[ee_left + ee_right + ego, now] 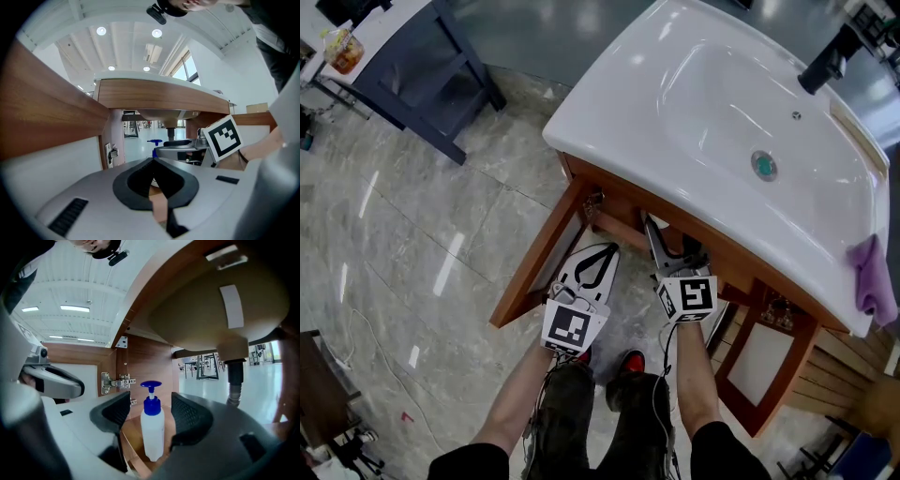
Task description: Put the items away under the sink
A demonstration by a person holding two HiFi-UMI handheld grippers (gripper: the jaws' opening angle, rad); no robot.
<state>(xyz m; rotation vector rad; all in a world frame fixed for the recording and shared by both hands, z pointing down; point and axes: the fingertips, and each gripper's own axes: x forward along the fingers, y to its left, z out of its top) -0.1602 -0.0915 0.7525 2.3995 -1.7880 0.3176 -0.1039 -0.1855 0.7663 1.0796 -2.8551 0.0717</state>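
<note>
Well, below the sink (628, 103) the left gripper (153, 164) hangs clenched on nothing, while the right gripper (151, 405), the nearer one, is released, its jaws spread either side of the pump bottle (152, 437) standing upright, untouched, straight ahead on the wooden board under that sink

No legible text, brand or number in any view. Black-and-white square markers on left cube (574, 326) and right cube (689, 297): block patterns only. White plastic pump bottle with blue pump head (152, 437): plain face. White strip sticker (232, 305) under basin: blank.
</note>
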